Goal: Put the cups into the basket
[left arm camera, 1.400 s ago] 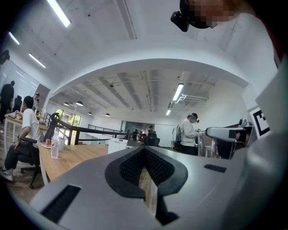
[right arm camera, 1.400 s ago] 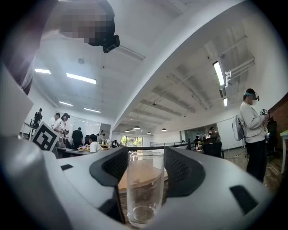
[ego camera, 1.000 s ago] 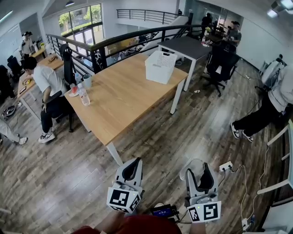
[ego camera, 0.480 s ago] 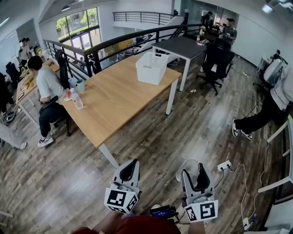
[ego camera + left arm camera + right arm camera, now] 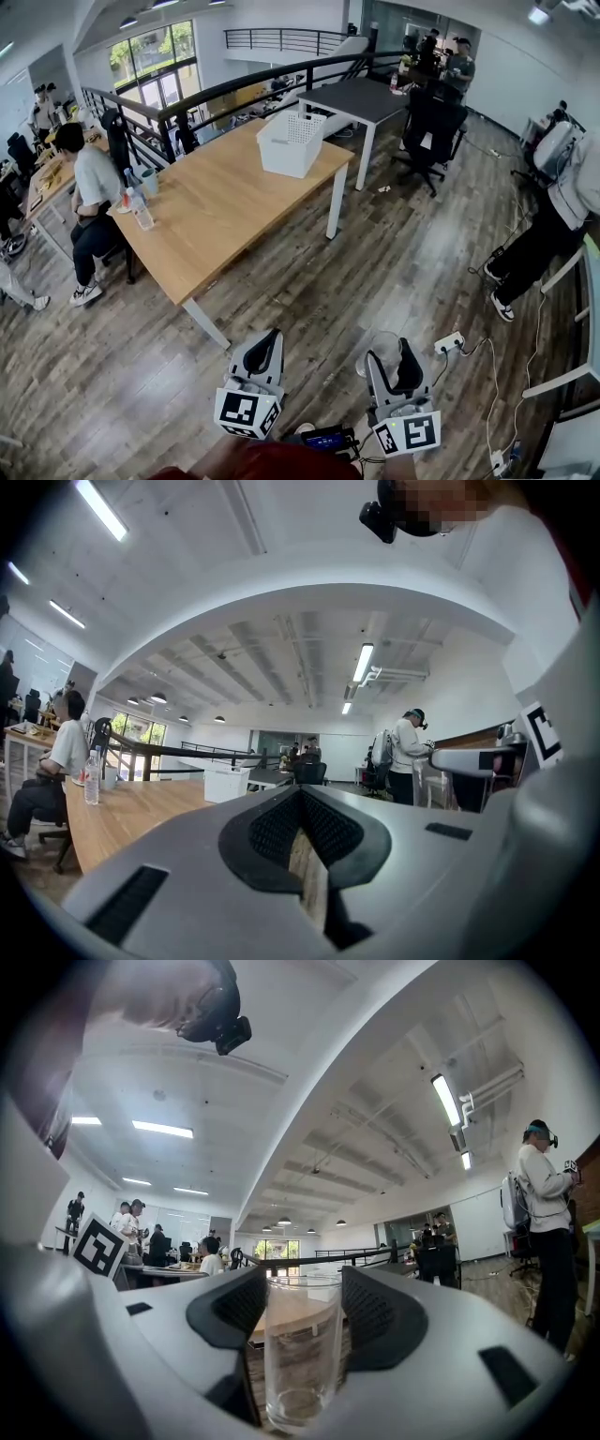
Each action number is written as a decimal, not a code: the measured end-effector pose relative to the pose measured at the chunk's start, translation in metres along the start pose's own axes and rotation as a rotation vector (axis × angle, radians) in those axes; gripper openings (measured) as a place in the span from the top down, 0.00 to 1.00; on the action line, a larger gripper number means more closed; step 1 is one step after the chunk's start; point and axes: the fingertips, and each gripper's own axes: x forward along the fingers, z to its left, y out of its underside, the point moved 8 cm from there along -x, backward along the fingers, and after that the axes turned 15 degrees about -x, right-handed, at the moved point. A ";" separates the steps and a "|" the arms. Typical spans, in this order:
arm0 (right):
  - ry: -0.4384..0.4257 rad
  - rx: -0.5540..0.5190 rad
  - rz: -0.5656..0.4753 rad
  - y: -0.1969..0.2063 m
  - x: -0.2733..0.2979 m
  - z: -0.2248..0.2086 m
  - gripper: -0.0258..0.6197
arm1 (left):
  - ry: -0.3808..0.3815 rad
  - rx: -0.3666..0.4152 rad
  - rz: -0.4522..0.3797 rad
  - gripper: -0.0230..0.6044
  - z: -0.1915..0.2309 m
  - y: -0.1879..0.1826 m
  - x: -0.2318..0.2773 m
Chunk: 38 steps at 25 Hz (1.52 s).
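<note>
**A:** Cup point(image 5: 302, 1363) is upright in your right gripper point(image 5: 300, 1312), with the jaws closed on its clear sides. It's over the floor, nowhere near the bench point(image 5: 216, 211).
**B:** Left side?
**A:** Left gripper point(image 5: 302, 832) is empty, jaws down to a slit.
**B:** Basket?
**A:** Basket point(image 5: 291, 145) sits on the bench's far end, well ahead and to your left. Your right gripper has the load, so you'd need to close in, keep the cup's axis vertical and lower it through the open top.
</note>
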 end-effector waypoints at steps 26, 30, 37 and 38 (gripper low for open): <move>-0.033 -0.017 0.023 0.017 0.090 -0.009 0.57 | 0.046 -0.032 0.011 0.95 0.037 -0.006 0.078; -0.038 -0.019 0.034 0.020 0.116 -0.005 0.57 | 0.048 -0.034 0.010 0.95 0.056 -0.012 0.094; -0.036 -0.035 0.039 0.017 0.164 0.003 0.57 | 0.060 -0.048 0.008 0.95 0.094 -0.028 0.121; -0.035 -0.037 0.040 0.017 0.171 0.004 0.57 | 0.062 -0.048 0.008 0.95 0.099 -0.030 0.125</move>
